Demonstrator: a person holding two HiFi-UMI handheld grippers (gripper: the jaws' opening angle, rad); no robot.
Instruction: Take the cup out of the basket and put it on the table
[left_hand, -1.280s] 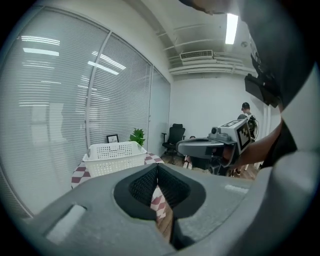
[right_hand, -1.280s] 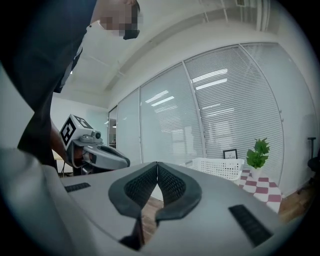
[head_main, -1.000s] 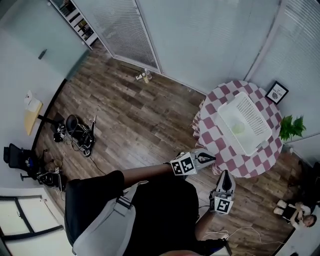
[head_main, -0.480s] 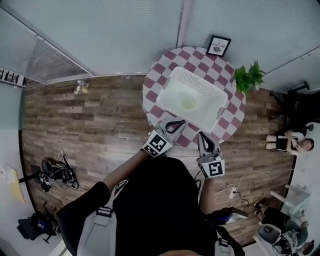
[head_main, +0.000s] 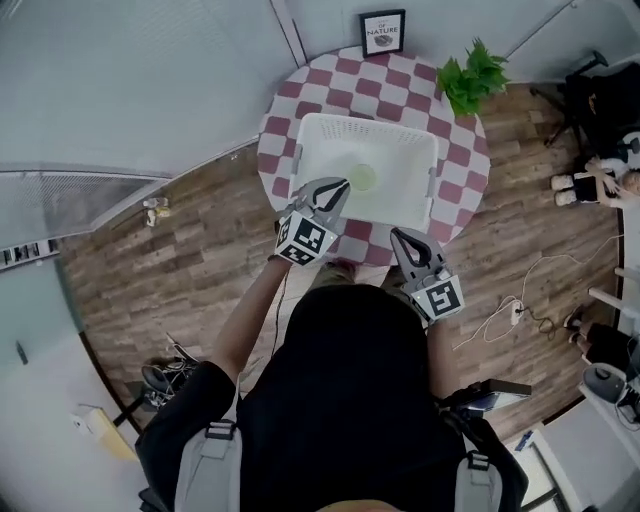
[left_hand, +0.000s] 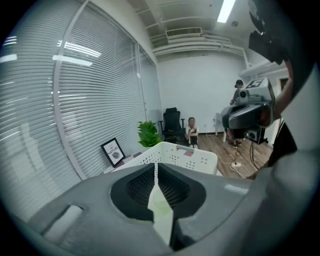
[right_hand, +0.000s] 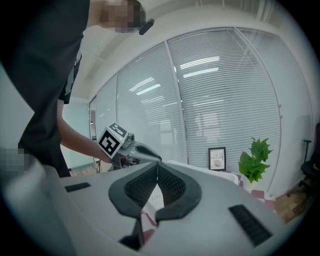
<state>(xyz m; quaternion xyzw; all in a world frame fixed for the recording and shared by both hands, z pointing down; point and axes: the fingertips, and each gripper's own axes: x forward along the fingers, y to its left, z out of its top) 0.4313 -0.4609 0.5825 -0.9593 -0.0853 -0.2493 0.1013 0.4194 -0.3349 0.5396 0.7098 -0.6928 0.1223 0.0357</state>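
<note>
White basket on checkered table: 1 pale-green cup inside (only head view looks into it). L gripper over basket's near rim, R gripper just short of basket. Both jaw prs pressed together, empty. R gripper view shows L gripper side-on; L gripper view shows basket's outer wall.

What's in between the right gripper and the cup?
The near wall of the white basket. In the head view the right hand-held gripper hangs outside it over the checked tablecloth, and the green cup sits inside.
</note>
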